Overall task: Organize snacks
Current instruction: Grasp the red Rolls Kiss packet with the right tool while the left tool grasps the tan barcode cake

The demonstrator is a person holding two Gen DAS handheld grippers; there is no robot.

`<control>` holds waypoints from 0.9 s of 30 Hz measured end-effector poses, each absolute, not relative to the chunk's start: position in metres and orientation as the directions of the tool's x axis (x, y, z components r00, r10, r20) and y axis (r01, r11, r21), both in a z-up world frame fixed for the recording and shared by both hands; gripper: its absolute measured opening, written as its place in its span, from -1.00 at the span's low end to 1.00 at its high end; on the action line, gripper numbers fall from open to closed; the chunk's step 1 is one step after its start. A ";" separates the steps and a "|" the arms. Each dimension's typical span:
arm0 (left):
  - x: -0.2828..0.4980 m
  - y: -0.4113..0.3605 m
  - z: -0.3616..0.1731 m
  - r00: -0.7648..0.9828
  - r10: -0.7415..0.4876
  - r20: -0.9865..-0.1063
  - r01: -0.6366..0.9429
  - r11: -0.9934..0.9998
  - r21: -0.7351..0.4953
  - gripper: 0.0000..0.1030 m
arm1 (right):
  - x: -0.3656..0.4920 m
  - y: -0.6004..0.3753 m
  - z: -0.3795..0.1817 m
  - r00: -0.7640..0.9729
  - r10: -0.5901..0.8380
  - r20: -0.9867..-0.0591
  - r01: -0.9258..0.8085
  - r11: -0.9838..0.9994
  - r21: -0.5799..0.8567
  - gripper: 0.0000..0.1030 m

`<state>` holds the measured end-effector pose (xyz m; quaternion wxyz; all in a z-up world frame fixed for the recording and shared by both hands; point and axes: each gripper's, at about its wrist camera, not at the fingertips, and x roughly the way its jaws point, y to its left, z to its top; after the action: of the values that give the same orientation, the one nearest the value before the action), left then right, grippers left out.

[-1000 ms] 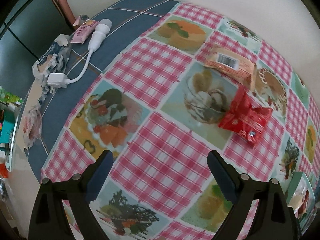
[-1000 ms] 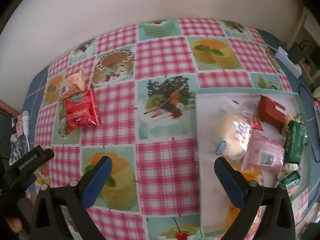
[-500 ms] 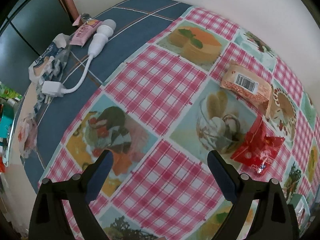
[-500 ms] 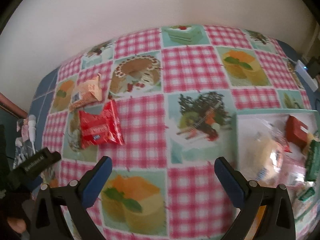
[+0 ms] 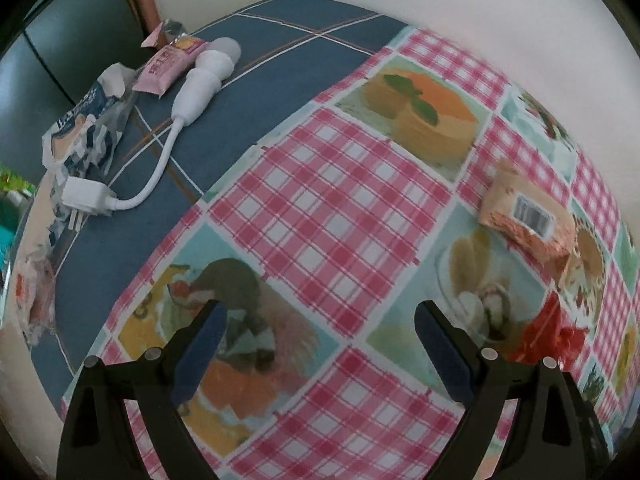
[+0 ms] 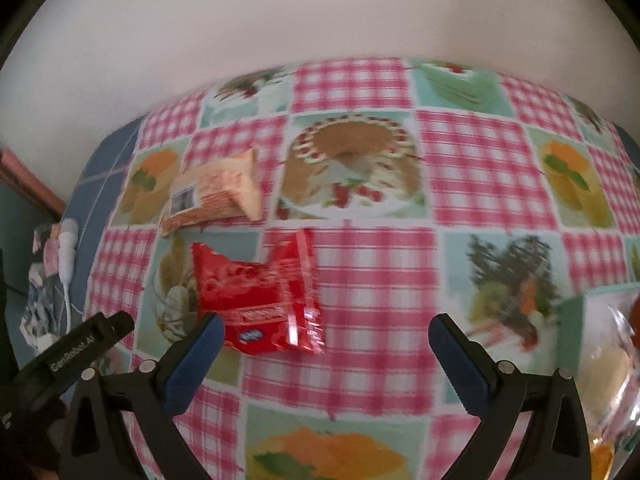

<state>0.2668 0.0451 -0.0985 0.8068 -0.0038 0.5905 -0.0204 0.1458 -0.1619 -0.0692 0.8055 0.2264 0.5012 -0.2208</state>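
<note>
A red snack packet lies flat on the checked tablecloth, just ahead and left of my right gripper, which is open and empty above the table. An orange-beige packet with a barcode lies just behind the red one. My left gripper is open and empty over the cloth; the beige packet and the red packet are to its right. A pink packet lies far left on the blue cloth.
A green-rimmed tray holding wrapped snacks shows at the right edge of the right wrist view. A white charger with cable and crumpled wrappers lie on the blue cloth at far left. A wall stands behind the table.
My right gripper has moved left and forward, so the red packet is now close ahead and the tray has slid to the edge. My left gripper has swung left; both stay open.
</note>
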 end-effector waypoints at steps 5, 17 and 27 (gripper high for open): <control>0.278 0.048 -0.101 0.327 -0.023 -0.945 0.042 0.999 -0.010 0.85 | 0.166 -0.150 -0.080 0.399 -0.118 -0.909 0.551 0.823 0.135 1.00; 0.313 0.013 -0.089 0.359 -0.095 -0.929 0.210 0.978 -0.019 0.85 | 0.171 -0.157 -0.091 0.422 -0.099 -0.901 0.562 0.809 0.174 0.73; 0.320 -0.043 -0.070 0.338 -0.268 -0.902 0.360 0.923 -0.140 0.85 | 0.160 -0.200 -0.087 0.427 -0.112 -0.897 0.600 0.778 0.189 0.43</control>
<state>0.3204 -0.0429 -0.0704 0.8168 0.0421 0.5423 -0.1922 0.1604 -0.1996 -0.0873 0.8069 0.2502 0.4875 -0.2205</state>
